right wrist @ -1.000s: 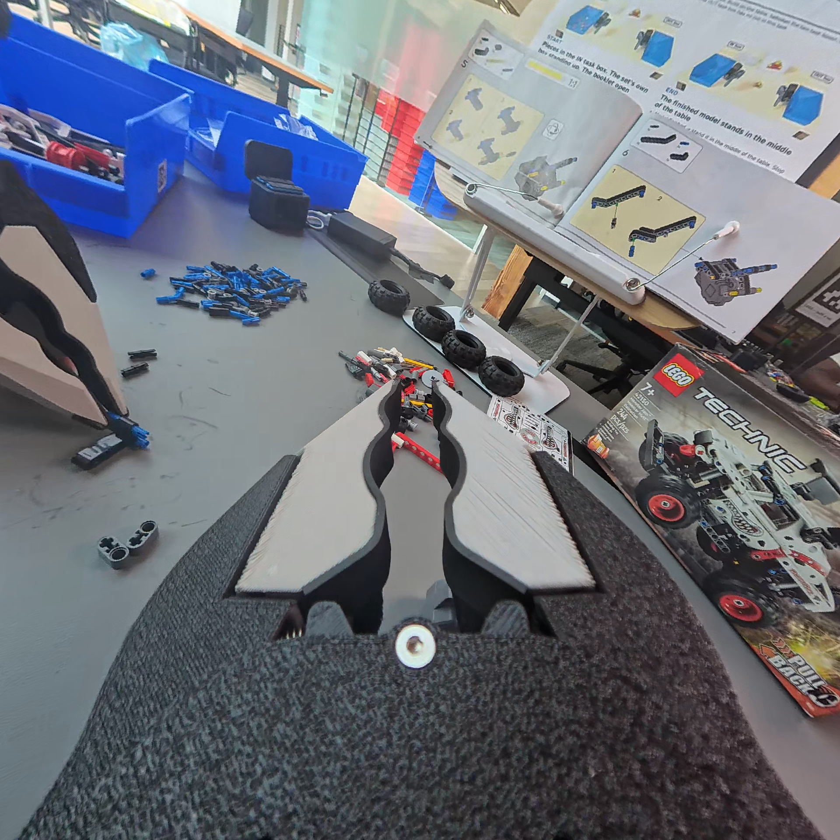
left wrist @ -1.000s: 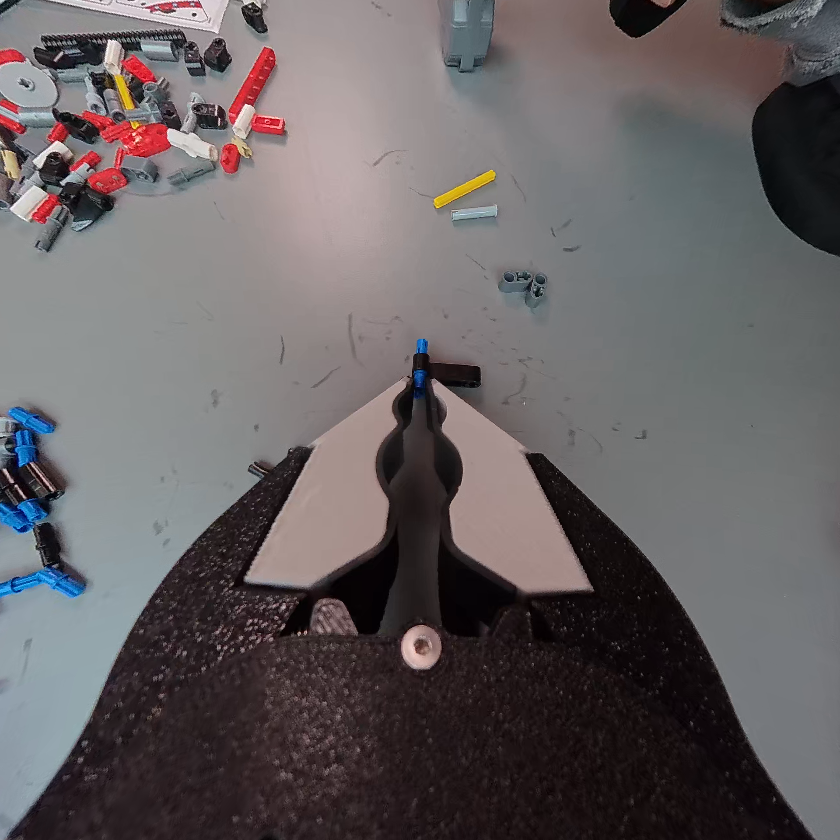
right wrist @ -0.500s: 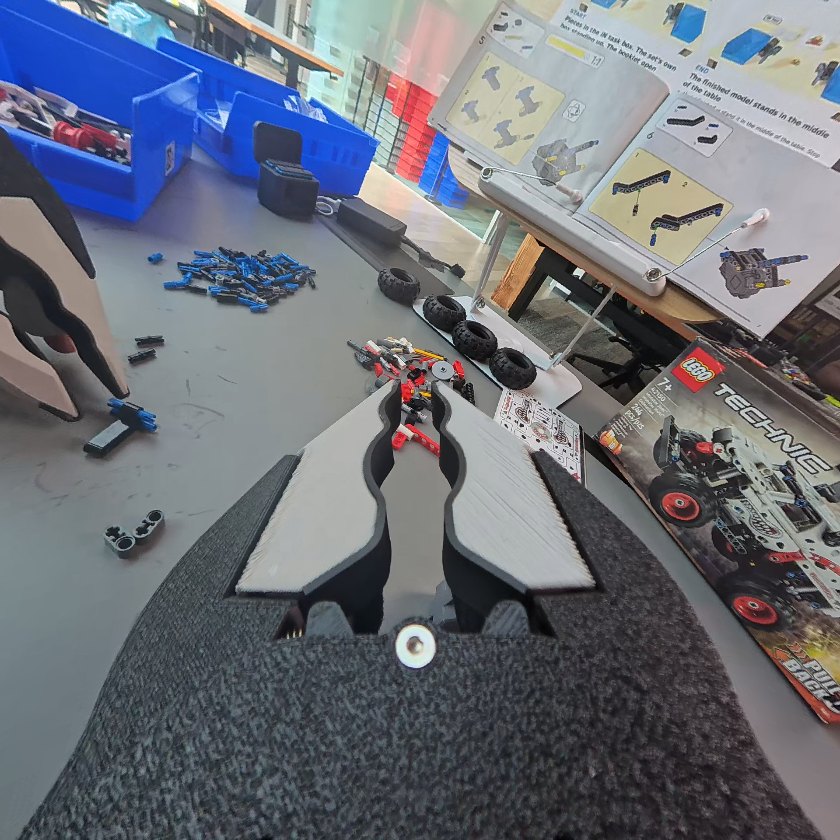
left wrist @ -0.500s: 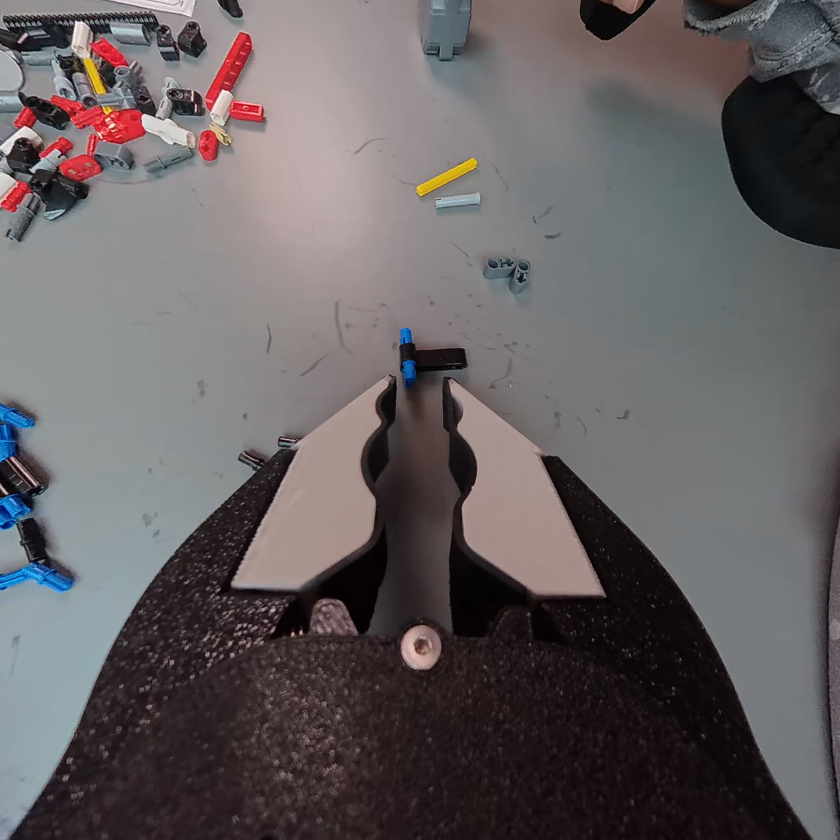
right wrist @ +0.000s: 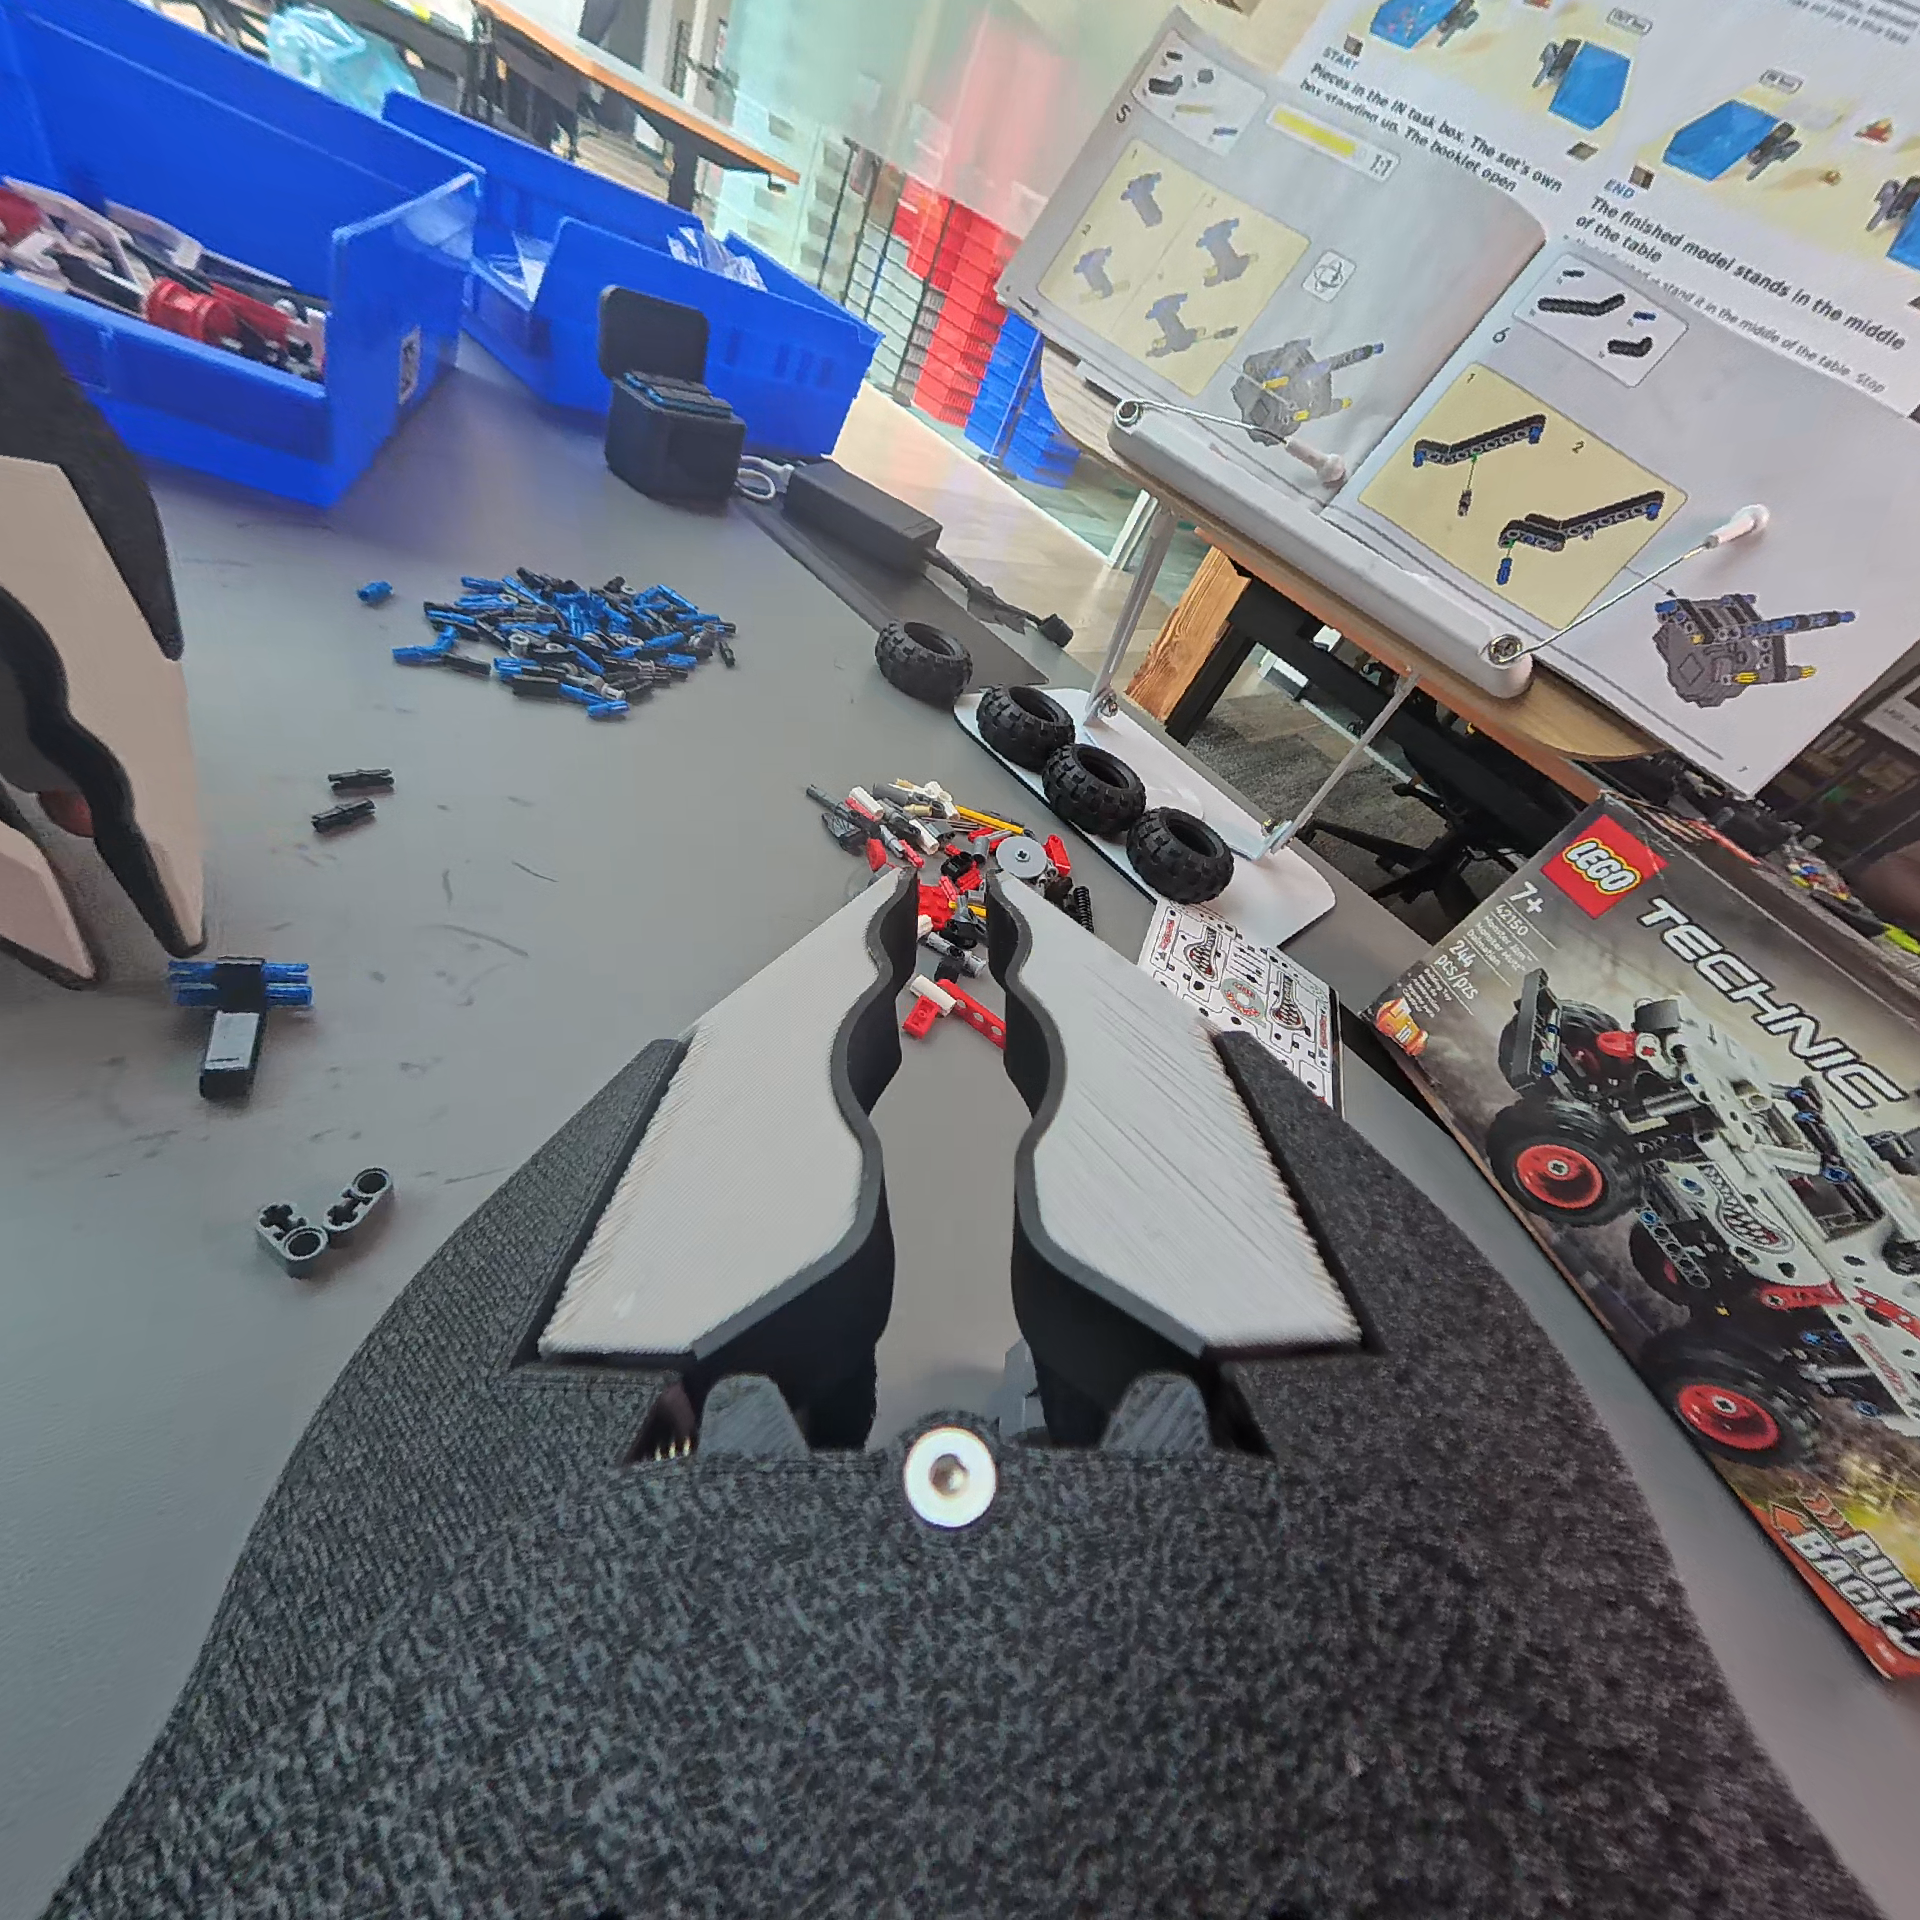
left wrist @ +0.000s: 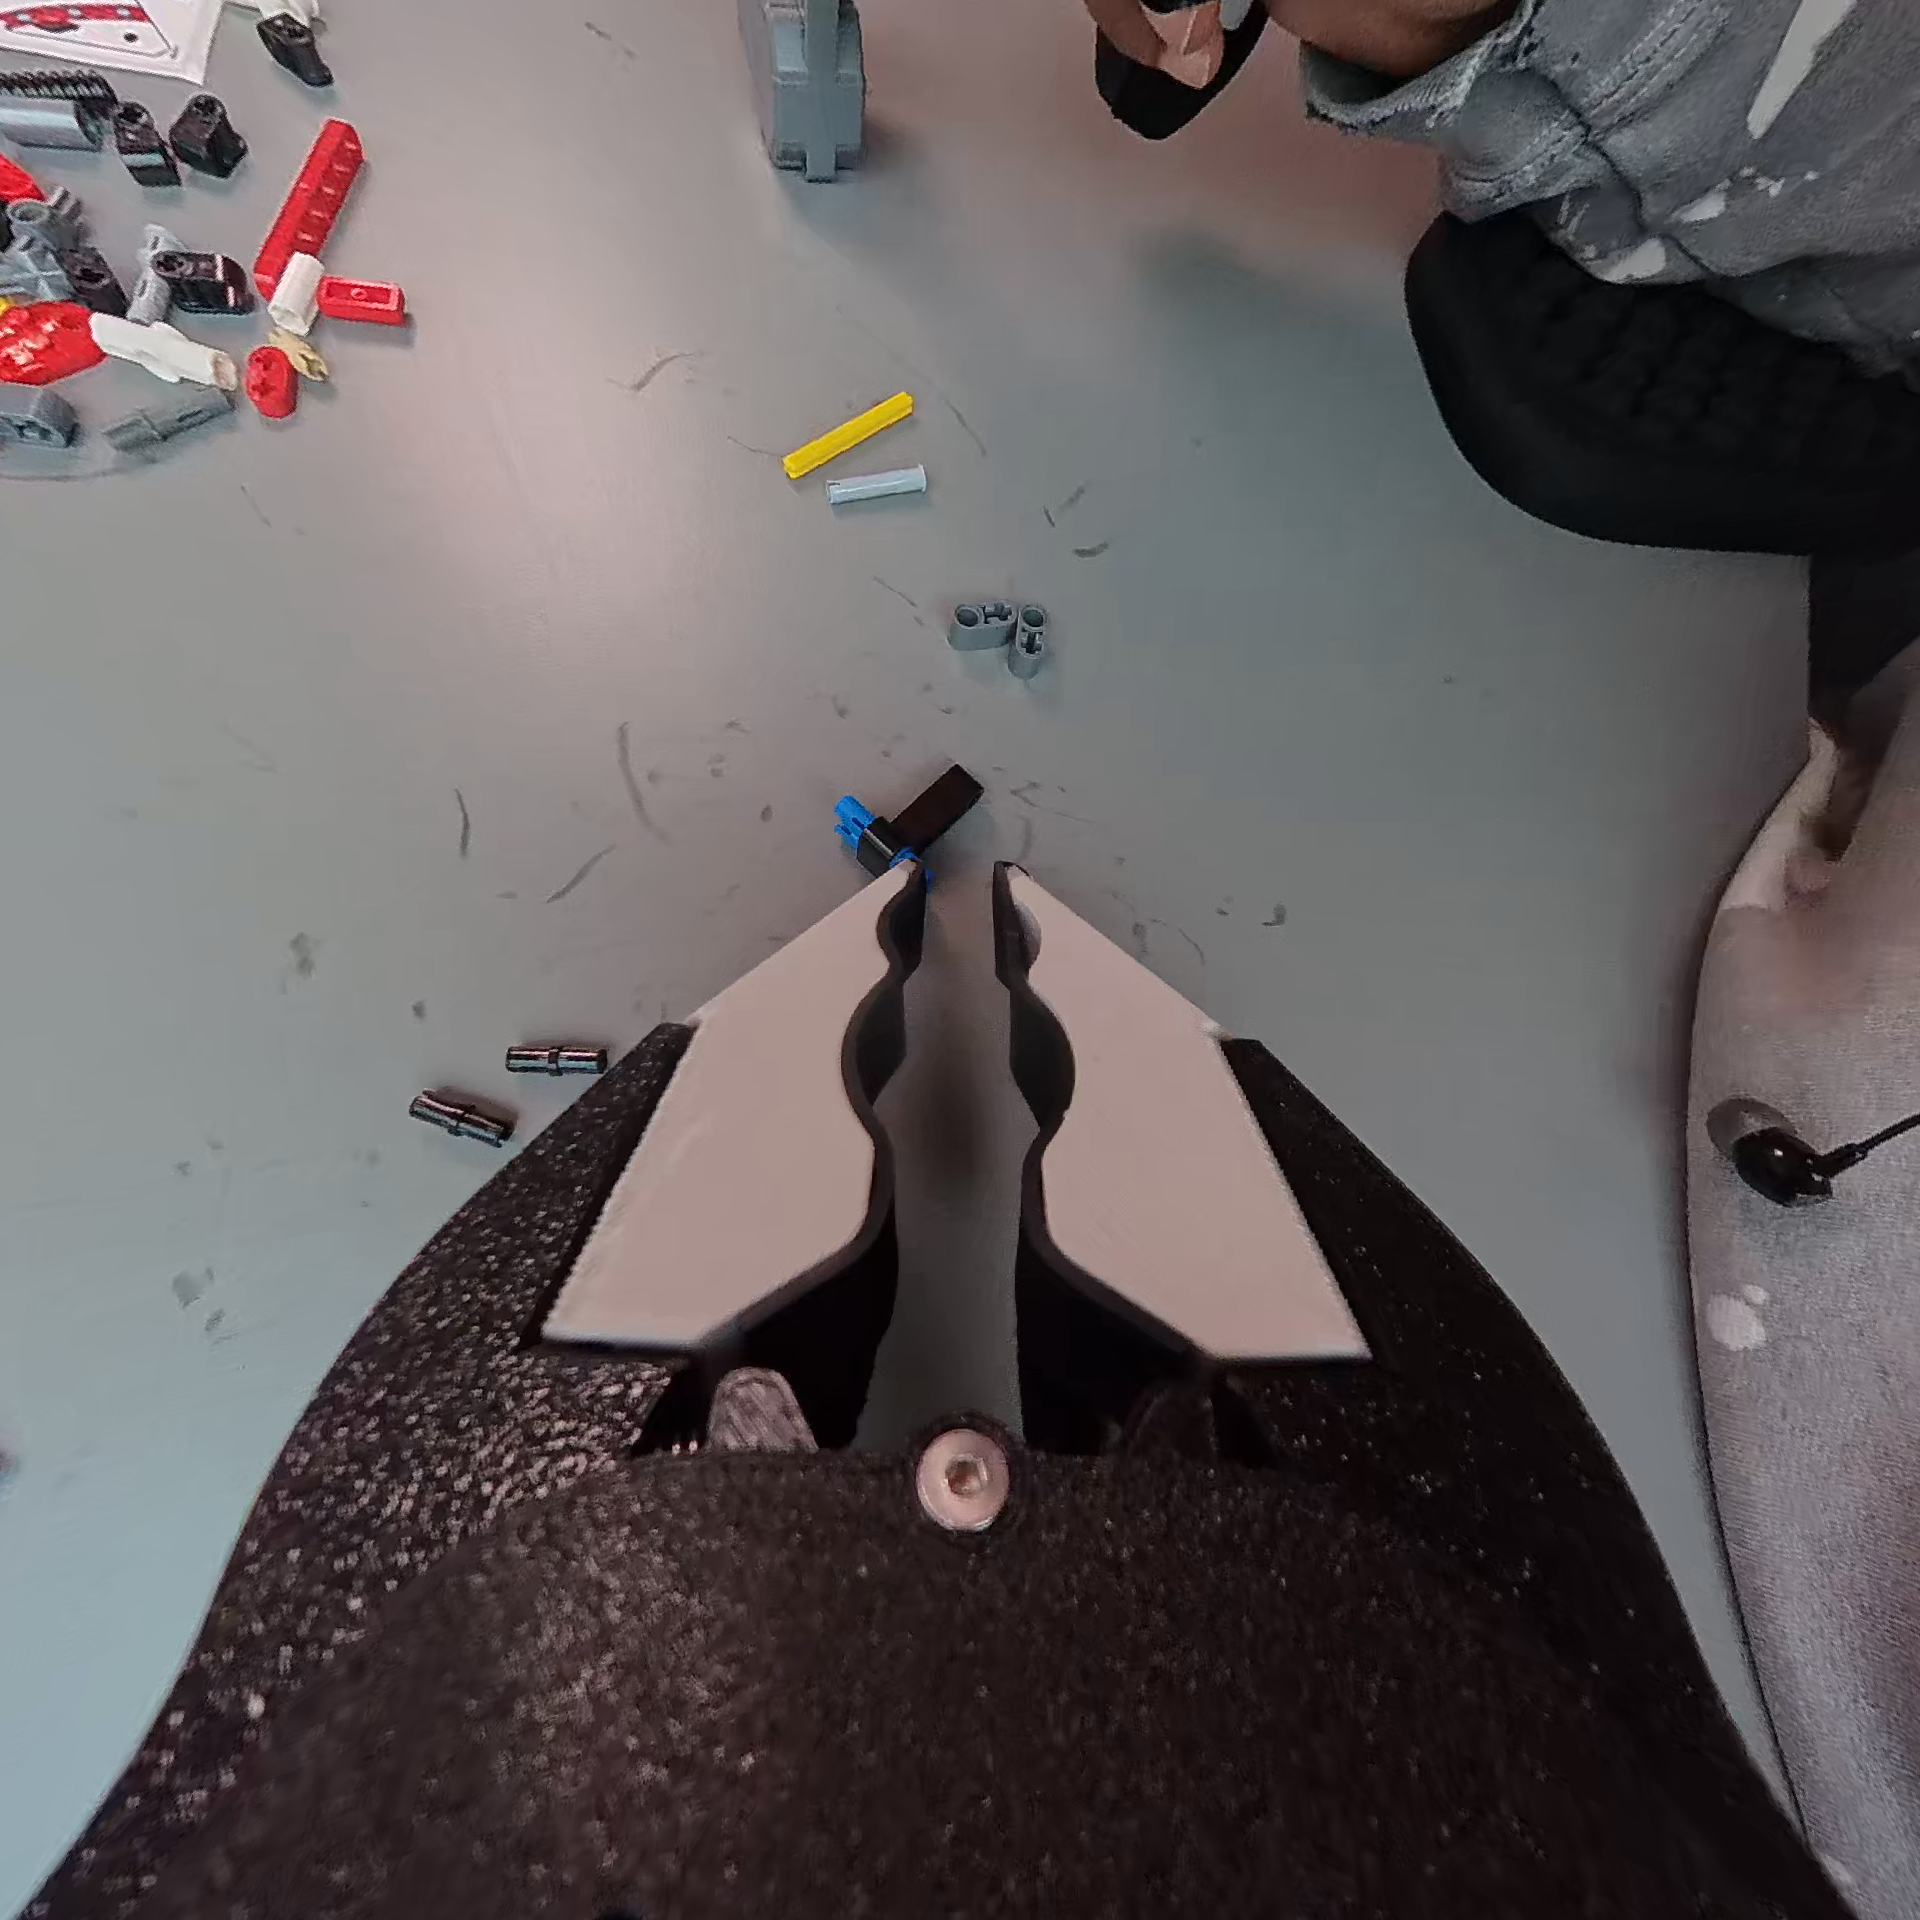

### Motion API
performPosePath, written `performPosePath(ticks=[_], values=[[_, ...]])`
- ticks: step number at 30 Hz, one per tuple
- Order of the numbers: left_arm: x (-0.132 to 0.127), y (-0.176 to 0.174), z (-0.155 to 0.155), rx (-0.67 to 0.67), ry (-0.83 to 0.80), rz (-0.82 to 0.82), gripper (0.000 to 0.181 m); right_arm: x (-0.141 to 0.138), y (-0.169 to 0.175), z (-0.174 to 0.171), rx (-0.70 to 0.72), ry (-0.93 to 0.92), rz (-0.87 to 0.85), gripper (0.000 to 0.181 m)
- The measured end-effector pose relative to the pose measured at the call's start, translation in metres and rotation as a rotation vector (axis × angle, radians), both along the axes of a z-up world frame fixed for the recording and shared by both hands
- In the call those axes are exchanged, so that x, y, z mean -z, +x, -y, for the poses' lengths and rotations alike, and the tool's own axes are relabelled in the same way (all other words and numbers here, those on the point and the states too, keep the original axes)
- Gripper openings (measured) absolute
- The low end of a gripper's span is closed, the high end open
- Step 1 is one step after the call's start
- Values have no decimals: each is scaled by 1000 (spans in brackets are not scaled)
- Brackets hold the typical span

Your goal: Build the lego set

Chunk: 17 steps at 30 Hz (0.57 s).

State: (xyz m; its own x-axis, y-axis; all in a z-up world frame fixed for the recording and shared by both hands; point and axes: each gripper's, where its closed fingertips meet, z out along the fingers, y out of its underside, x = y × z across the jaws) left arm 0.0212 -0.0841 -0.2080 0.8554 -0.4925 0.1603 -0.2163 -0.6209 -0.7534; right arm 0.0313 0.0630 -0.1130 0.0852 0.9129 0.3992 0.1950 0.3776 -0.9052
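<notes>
- Near the middle of the bench (left wrist: 520, 644), just past the tip of the left gripper (left wrist: 958, 878): a short black piece with blue pins (left wrist: 902, 823) through one end, lying flat and free.
- Left jaws spread, nothing pinched between them; blue-pinned end of the piece touching, or all but touching, the tip of the left-hand finger (left wrist: 790, 1070), black end pointing away and to the right.
- Long axis of the piece slanted across the gripper's line, so not sitting between the jaws but just ahead and slightly left of the gap.
- From the right wrist view, same black piece with blue pins (right wrist: 237, 1013) at the left side of the bench (right wrist: 582, 862), right under the tips of the left gripper (right wrist: 94, 951).
- Right gripper (right wrist: 951, 899) well apart from it, jaws likewise parted and empty, aimed at the pile of red, grey and black parts (right wrist: 951, 868) near the far edge.
- Left gripper clearly the nearer; likely need: a small shift forward and left, or a turn of the wrist, to bring the piece squarely into the gap before closing.
- Close by on the bench: grey connector (left wrist: 1003, 634), yellow rod (left wrist: 847, 449), pale grey peg (left wrist: 876, 485), two black pegs (left wrist: 509, 1086).
- Instruction booklet (right wrist: 1455, 343) propped on a stand beyond the far edge.
</notes>
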Motion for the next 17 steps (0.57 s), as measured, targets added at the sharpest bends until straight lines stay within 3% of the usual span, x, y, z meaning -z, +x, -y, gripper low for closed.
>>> performPosePath(ticks=[1, 6, 10, 17], values=[[-2, 1, 1, 10, 5, 8, 13, 0, 0, 0, -1, -1, 1, 13], [-7, -8, -1, -11, 39, 6, 18, -1, 0, 3, -12, -5, 0, 13], [-3, -16, -7, -42, 42, -13, 32, -1, -1, 5, -23, -14, 0, 13], [-4, -4, -15, 43, 79, -54, 44, 0, -1, 8, -43, -46, 4, 12]])
